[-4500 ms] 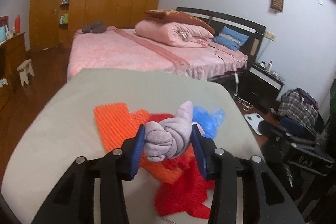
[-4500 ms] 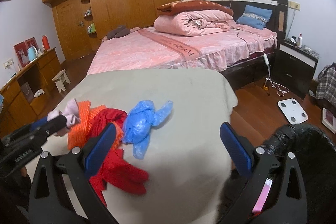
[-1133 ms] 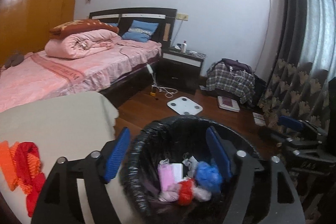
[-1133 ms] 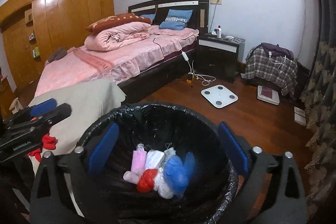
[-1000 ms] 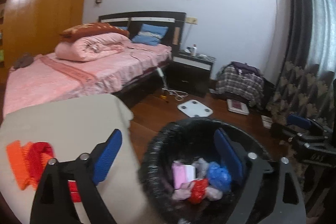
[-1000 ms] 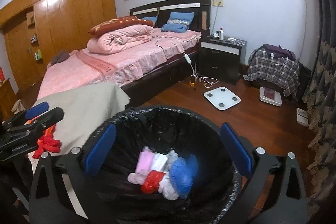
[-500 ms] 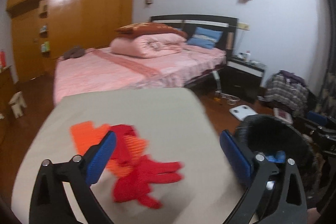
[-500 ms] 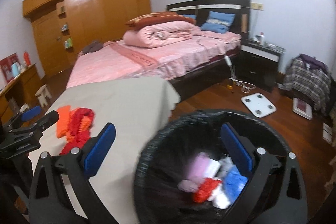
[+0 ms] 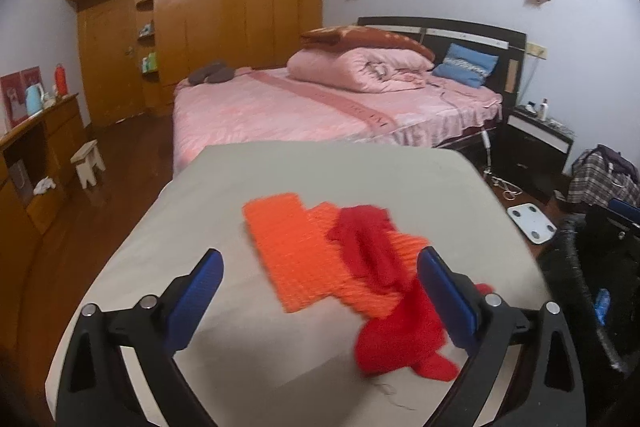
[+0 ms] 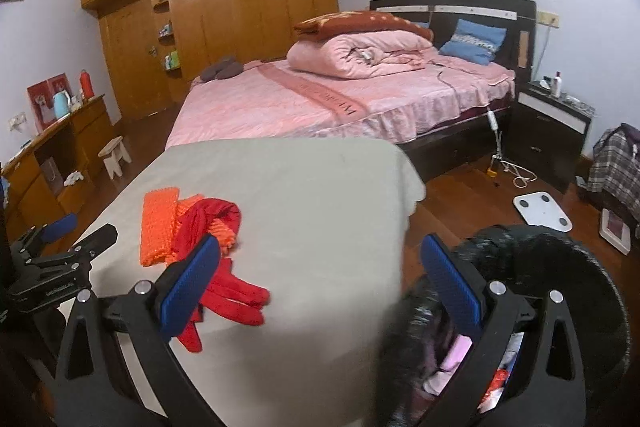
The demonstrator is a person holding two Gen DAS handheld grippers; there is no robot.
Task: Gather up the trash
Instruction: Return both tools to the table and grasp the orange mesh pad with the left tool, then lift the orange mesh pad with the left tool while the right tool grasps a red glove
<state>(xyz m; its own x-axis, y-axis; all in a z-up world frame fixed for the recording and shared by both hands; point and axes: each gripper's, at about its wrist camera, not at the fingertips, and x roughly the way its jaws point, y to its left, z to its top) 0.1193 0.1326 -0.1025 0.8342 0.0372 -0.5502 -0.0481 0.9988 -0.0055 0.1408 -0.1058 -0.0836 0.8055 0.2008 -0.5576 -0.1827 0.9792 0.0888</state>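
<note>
We hold the left gripper [image 9: 320, 287] low in the left wrist view, over a worktop [image 9: 240, 187] with a grey-beige cloth on it. Its jaws are wide apart and hold nothing. Between the blue pads [image 9: 196, 287] we see an orange knitted cloth [image 9: 292, 251] lying flat in the middle of the frame. A red cloth [image 9: 396, 323] lies partly on top of it and spills down toward the lower right. It looks a bit blurry.

In the right wrist view, the right gripper [image 10: 320, 287] sits low in the frame. Its jaws are wide apart too, with nothing in them. The orange knitted cloth [image 10: 158, 227] and the red cloth [image 10: 228, 287] lie on the left side of the worktop [image 10: 320, 187], and the left blue pad hides part of the red one. The left gripper [image 10: 60, 259] shows at the left edge of this frame.

A black trash bin [image 10: 560, 307] stands at the lower right, just beside the worktop. Inside it we see pink, white and red bits of trash [image 10: 456, 355]. In the left wrist view the trash bin [image 9: 592, 267] is at the right edge.

Behind the worktop is a bed [image 9: 320, 107] with a pink cover, in the upper middle of both frames.
</note>
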